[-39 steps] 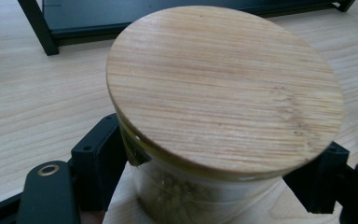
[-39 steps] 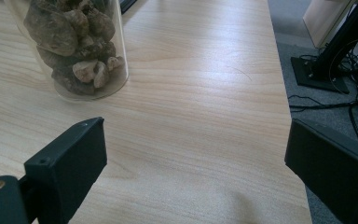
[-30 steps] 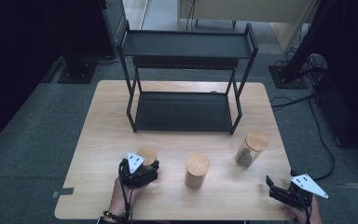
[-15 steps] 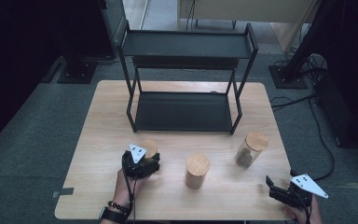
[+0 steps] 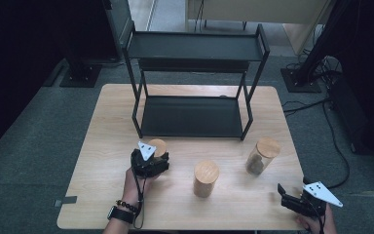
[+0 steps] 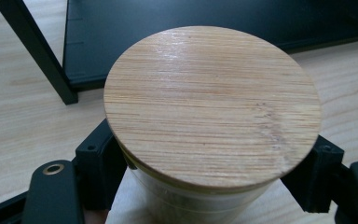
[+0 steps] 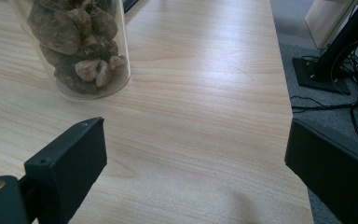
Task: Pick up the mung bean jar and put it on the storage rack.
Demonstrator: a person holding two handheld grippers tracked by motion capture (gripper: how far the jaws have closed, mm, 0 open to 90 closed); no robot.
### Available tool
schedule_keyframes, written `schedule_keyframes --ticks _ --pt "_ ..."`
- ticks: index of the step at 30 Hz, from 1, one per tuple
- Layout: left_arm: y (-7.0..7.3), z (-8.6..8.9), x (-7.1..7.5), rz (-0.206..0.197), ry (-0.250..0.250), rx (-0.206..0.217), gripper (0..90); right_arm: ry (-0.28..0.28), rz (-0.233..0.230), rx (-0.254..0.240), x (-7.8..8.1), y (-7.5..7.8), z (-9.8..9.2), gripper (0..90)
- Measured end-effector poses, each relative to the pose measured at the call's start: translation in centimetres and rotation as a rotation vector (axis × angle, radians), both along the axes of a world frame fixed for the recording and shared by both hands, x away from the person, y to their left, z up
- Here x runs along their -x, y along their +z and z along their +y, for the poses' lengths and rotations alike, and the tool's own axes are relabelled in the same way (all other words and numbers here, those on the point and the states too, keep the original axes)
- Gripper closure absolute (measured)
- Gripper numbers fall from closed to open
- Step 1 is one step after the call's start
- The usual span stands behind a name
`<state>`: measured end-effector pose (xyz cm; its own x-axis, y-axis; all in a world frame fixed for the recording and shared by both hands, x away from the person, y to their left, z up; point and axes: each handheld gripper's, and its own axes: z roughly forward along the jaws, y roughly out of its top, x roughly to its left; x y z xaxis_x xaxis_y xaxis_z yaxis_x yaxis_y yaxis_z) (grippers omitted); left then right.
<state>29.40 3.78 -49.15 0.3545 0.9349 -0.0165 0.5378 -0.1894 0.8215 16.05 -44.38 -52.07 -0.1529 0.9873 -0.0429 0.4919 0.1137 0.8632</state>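
**Jar carried toward the rack**

Since a second ago, my left hand-held gripper (image 5: 151, 161) has carried its jar (image 6: 212, 107) a little farther up the surface (image 5: 102, 146), closer to the black rack (image 5: 192, 73). Its jaws are clamped on the jar's clear body just under the bamboo lid, one pad on each side, as the left gripper view shows. That jar now sits in my grip just in front of the rack's front left leg, with the rack's bottom shelf right behind it.

To the right of it, still in front of the rack, a second jar with a wooden lid (image 5: 206, 178) stands on the surface. Farther right, near the rack's front right leg, stands a glass jar of brown lumps (image 5: 259, 157).

My right hand-held gripper (image 5: 292, 197) has not moved; it rests at the near right corner, well away from the rack, jaws apart with nothing between them, the glass jar just ahead of it.
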Motion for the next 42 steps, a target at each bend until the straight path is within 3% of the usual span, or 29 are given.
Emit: schedule_keyframes --ticks 20,42 --pt "0.5 -1.8 -3.1 0.005 0.01 -0.006 25.2 0.008 0.006 -0.001 0.0 0.0 0.0 4.6" --pt "2.5 -2.6 -7.0 -0.024 0.053 0.003 25.2 0.05 0.019 -0.003 -0.1 0.0 0.1 0.0"
